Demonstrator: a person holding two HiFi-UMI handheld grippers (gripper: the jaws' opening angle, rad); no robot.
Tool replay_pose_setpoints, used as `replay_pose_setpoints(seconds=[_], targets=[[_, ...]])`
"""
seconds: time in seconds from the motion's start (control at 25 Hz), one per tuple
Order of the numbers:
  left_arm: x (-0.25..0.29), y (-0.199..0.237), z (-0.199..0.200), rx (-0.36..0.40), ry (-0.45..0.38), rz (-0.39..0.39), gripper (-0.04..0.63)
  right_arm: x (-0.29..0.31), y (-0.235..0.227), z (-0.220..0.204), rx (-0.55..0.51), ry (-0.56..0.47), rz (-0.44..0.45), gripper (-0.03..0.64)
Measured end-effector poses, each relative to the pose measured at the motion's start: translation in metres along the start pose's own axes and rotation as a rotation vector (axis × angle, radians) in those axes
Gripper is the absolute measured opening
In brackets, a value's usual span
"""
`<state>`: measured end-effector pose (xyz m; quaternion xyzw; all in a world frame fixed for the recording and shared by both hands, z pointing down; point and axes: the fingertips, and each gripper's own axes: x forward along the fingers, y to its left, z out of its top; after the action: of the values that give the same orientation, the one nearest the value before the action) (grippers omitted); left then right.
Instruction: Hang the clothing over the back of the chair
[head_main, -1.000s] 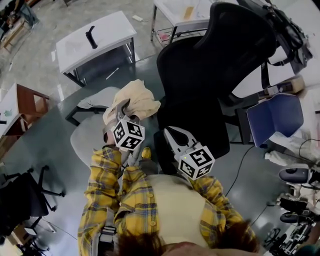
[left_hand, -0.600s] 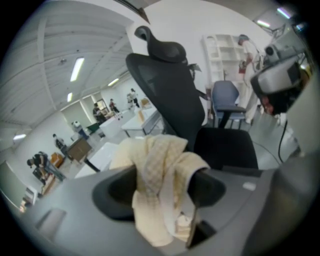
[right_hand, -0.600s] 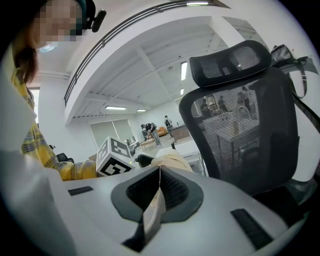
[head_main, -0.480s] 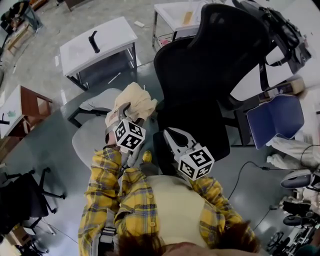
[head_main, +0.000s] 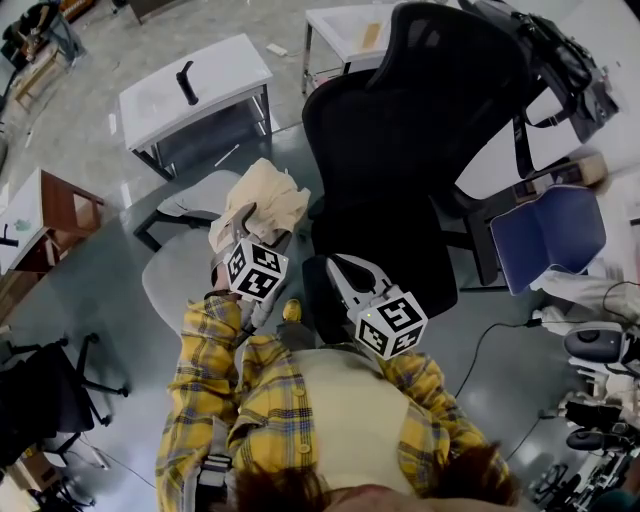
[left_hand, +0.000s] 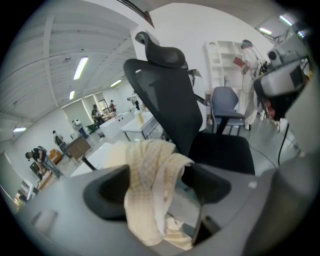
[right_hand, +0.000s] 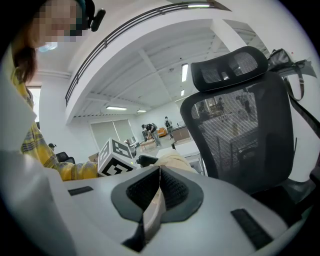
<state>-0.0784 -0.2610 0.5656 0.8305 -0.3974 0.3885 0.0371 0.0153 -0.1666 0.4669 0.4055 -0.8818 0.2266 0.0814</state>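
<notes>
A cream knitted garment (head_main: 264, 197) is bunched at the left of the black mesh office chair (head_main: 420, 140), level with its seat. My left gripper (head_main: 258, 222) is at the garment and its jaws are opening. In the left gripper view the garment (left_hand: 145, 185) hangs loose between the wide-spread jaws of this gripper (left_hand: 157, 187), with the chair's back (left_hand: 170, 100) just beyond. My right gripper (head_main: 338, 266) hovers at the seat's near edge. In the right gripper view that gripper (right_hand: 159, 182) has its pads together, facing the chair's back (right_hand: 240, 130).
A white table (head_main: 215, 95) with a black object (head_main: 185, 80) stands beyond the garment. A grey seat (head_main: 175, 275) is at the left, a blue chair (head_main: 550, 230) at the right. A black bag (head_main: 560, 60) hangs by the chair's headrest. Cables (head_main: 500, 310) cross the floor.
The left jaws have spread wider round the garment, which now hangs looser between them. The right gripper has hardly shifted.
</notes>
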Motion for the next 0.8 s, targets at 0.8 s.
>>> replay_pose_setpoints(seconds=[0.8], targets=[[-0.084, -0.028, 0.018, -0.235, -0.213, 0.080, 0.307, -0.012, 0.018, -0.011, -0.033, 0.005, 0.064, 0.014]])
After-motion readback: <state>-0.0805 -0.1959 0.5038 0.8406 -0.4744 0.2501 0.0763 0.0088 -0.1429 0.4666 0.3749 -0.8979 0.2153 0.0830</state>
